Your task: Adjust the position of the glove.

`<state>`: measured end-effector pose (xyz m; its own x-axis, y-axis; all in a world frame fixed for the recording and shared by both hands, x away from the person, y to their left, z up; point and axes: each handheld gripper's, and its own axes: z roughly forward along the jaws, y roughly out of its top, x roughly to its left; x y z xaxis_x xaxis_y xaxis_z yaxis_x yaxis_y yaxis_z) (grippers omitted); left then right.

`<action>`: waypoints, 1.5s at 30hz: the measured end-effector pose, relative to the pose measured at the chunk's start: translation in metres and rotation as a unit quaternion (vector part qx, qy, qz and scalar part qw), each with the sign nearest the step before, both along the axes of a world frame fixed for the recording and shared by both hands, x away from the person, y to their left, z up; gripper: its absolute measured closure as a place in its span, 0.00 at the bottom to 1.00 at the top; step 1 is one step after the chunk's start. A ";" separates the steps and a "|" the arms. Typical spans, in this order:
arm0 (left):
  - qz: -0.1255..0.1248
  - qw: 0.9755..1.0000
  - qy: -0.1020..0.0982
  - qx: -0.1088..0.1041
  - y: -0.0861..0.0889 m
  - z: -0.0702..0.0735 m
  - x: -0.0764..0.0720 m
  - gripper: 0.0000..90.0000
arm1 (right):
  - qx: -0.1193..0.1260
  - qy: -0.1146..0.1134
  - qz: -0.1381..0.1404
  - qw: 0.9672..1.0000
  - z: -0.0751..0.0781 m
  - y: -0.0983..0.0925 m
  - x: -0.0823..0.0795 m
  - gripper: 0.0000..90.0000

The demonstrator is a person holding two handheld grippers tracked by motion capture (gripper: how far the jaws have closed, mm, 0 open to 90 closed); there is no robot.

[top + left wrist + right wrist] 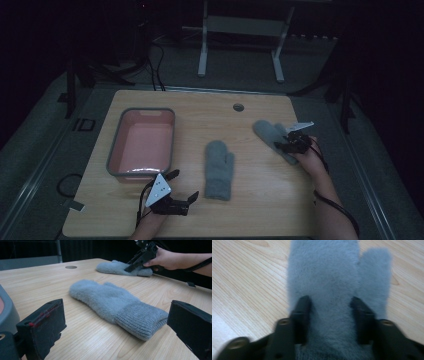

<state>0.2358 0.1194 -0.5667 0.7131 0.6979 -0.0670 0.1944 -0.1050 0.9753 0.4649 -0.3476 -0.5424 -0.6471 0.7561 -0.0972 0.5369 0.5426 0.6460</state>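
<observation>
A: High view first: where is the right gripper (286, 142) sitting?

B: It is resting on the far mitten (270, 135), near the right edge of the table (260, 210), with the person's right hand (309, 155) wrapping around its body.

A: Are its jaws gripping?

B: In the right gripper view they are pressing down into the fluffy fabric of that mitten (329, 285), one jaw on either side of a ridge of it. They are standing partly apart, and I cannot tell whether the pads are pinching the fabric yet or only sinking into it.

A: And the left gripper (184, 186)?

B: It is hovering by the near edge, just in front of the pink tub (116, 150), jaws spread wide and holding nothing.

A: What is it facing?

B: The near mitten (117, 307), which is lying flat around the middle of the table, ribbed cuff towards the near edge. Beyond it, the left gripper view is showing the right gripper (128, 268) tilting down onto the far mitten (112, 267).

A: Are the two mittens touching?

B: No, they are lying well apart.
</observation>
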 end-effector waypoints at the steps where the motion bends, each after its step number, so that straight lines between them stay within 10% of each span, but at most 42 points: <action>1: 0.000 1.000 -0.001 0.000 0.000 0.000 0.000 0.02 | 0.001 0.001 -0.006 1.000 0.000 0.000 -0.001 0.73; 10: 0.002 1.000 -0.001 -0.001 0.000 0.000 0.000 0.02 | 0.033 -0.001 -0.084 0.996 0.004 0.011 -0.020 0.86; 15: 0.003 1.000 -0.001 -0.002 0.000 0.000 0.000 0.02 | 0.071 -0.009 -0.134 0.988 0.013 0.018 -0.044 0.87; 23: 0.004 1.000 -0.002 -0.001 0.000 0.000 0.000 0.02 | 0.107 -0.022 -0.155 0.982 0.027 0.022 -0.085 0.87; 38: 0.007 1.000 -0.004 -0.002 0.001 0.001 -0.001 0.02 | 0.094 -0.069 -0.277 0.954 0.032 0.020 -0.146 0.87; 45: 0.005 1.000 -0.004 -0.001 0.000 0.001 -0.001 0.02 | 0.090 -0.046 -0.292 0.951 0.008 0.018 -0.148 0.86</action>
<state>0.2349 0.1195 -0.5655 0.7073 0.7042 -0.0620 0.1868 -0.1015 0.9771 0.3173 -0.3300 -0.5339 -0.1064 0.9938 0.0321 0.6490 0.0449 0.7594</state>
